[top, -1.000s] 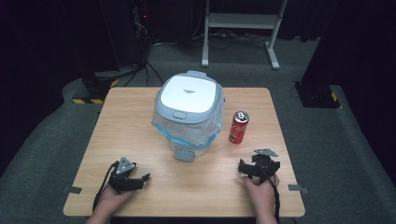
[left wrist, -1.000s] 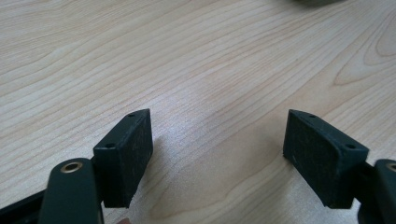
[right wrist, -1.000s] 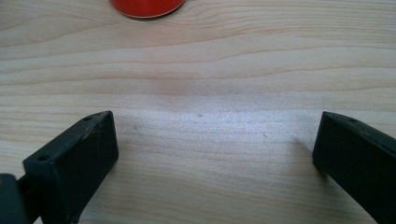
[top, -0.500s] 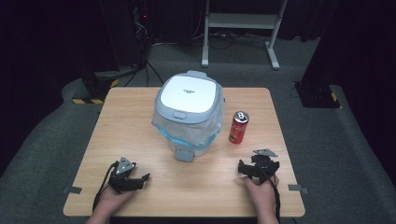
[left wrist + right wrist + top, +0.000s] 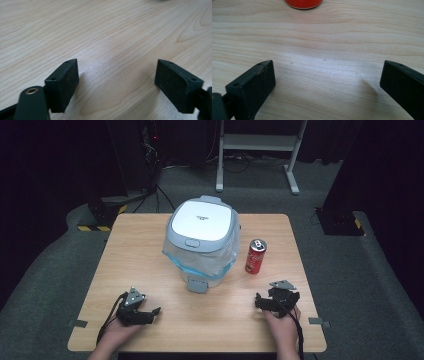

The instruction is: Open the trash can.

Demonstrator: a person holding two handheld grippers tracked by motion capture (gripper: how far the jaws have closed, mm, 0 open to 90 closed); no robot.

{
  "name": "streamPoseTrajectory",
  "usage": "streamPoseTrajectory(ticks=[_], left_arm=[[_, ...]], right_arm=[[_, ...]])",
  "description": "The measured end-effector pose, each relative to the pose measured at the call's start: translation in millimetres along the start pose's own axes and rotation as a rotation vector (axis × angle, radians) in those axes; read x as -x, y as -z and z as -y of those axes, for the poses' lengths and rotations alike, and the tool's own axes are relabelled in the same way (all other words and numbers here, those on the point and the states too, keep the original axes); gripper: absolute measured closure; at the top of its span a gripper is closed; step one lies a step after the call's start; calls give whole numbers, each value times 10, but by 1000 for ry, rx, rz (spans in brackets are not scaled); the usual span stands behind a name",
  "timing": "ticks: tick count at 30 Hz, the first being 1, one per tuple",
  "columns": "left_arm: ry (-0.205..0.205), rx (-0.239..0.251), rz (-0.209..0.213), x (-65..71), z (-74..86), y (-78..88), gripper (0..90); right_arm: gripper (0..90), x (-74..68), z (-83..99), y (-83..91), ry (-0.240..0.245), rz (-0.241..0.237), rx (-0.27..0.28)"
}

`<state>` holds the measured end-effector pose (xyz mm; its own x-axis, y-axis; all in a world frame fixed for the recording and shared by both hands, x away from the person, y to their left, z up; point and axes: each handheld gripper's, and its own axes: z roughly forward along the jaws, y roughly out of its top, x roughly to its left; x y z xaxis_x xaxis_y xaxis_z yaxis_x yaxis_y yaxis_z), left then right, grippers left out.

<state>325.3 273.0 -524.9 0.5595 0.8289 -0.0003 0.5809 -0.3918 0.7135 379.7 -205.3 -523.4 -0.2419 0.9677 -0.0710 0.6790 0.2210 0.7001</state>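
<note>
Seen from above: a light wooden table (image 5: 150, 255) in a dark room, with a white-lidded, grey-rimmed appliance (image 5: 202, 222) standing at its centre, lower body wrapped in clear plastic film (image 5: 220, 260) edged in blue. Small dark print on the lid, too fine to read. Just to its right, apart from it, an upright red drinks can (image 5: 255, 256), silver top with pull tab facing up; white lettering down its side, illegible at this size, brand not to be made out.

At the near edge, resting on the tabletop in the person's hands: left gripper (image 5: 150, 312) at lower left, right gripper (image 5: 260, 301) at lower right, each topped by a grey three-cornered plate and trailing a black cable. Both well apart from the appliance; right gripper near the can, below it, not touching.

Left gripper view: black jaws spread wide over bare wood grain, having just been opening further, nothing between the pads (image 5: 63, 82).

Right gripper view: jaws likewise released and wide apart, bare wood between the pads (image 5: 254, 85), base of the red can (image 5: 303, 3) at the top edge, straight ahead and clear of both jaws.
</note>
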Motion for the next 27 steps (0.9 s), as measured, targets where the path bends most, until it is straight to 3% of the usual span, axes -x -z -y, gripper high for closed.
streamPoseTrajectory(ticks=[2,5,16,20,27], left_arm=[[11,-16,12,-6,-24,3,172],[29,-21,40,-15,-49,16,165],[2,30,15,47,-178,42,144],[-8,43,19,103,-253,31,143],[-7,54,46,218,-391,-38,143]], right_arm=[[0,-13,2,9,-20,-25,-3],[0,-38,8,13,-3,-32,-6],[0,-91,21,10,12,-46,-18],[0,-80,29,4,-10,-60,-23],[0,-69,27,-4,-5,-69,-21]])
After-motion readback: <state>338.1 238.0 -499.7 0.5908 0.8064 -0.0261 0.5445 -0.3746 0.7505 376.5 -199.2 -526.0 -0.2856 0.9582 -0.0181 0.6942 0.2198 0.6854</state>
